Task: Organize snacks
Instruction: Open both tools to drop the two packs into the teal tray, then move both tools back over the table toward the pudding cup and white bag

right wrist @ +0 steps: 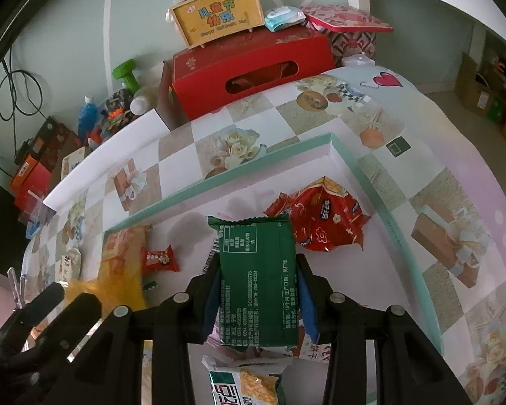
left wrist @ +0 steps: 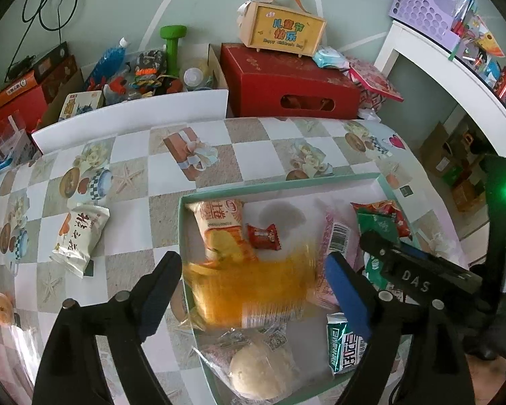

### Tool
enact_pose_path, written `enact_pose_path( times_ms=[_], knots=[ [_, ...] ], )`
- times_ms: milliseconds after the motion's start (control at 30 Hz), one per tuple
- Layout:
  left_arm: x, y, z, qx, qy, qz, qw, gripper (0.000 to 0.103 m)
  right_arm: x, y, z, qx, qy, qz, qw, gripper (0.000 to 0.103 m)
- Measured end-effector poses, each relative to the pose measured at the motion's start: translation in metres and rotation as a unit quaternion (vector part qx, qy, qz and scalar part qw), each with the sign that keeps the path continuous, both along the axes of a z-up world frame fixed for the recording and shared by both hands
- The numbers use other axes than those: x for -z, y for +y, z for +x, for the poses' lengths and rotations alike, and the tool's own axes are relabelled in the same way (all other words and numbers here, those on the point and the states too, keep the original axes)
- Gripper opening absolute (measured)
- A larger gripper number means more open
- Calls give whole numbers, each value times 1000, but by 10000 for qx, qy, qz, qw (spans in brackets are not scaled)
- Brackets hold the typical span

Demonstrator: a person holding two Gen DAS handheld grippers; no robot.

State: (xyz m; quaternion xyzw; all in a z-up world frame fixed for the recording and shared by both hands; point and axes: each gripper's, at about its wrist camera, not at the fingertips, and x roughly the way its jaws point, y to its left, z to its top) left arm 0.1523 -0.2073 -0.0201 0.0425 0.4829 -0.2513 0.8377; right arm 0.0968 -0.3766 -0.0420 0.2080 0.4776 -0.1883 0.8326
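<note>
Left wrist view: the left gripper (left wrist: 253, 287) hangs over the tray (left wrist: 347, 179) with its fingers spread wide. Between them lies an orange packet (left wrist: 253, 290), smeared by motion blur, so I cannot tell whether it is touched or falling free. A bun (left wrist: 256, 371) sits just below the fingers, and a white snack bag (left wrist: 81, 236) lies out on the desk (left wrist: 259, 155), left of the left finger.

Right wrist view: the right gripper (right wrist: 258, 297) is clenched on a green packet (right wrist: 256, 280), its long axis running straight along the fingers, top seam pointing away toward the tray's far wall. A red bag (right wrist: 327, 222) lies just beyond the right finger. The packet is pinched only by its side edges; it may buckle and slip out.
</note>
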Motion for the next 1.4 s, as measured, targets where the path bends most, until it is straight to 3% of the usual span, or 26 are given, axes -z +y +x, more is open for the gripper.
enact_pose_path(
  times_ms=[200, 367, 467, 533, 633, 900, 1033, 1400],
  knots=[
    [-4, 7, 3, -121, -5, 61, 9999, 88, -1, 2, 1, -37, -6, -44, 10000, 43],
    [-7, 25, 11, -544, -23, 35, 9985, 88, -1, 2, 1, -23, 26, -43, 10000, 45],
    [-5, 40, 19, -916, 54, -52, 9958, 88, -1, 3, 2, -42, 62, -51, 10000, 55],
    [-3, 51, 24, -1202, 95, -83, 9927, 97, -1, 5, 3, -68, 87, -83, 9999, 61],
    [1, 64, 30, -1544, 80, -22, 9880, 98, -1, 8, 5, -98, 108, -135, 9998, 78],
    [10, 90, 39, -2053, 196, 120, 9784, 98, -2, 18, 9, -250, 95, -243, 9993, 103],
    [9, 100, 39, -2214, 168, 152, 9749, 103, -6, 24, 10, -314, 13, -366, 9988, 103],
    [7, 132, 31, -2444, 130, 140, 9695, 103, -20, 52, 9, -623, -128, -539, 9965, 103]
  ],
)
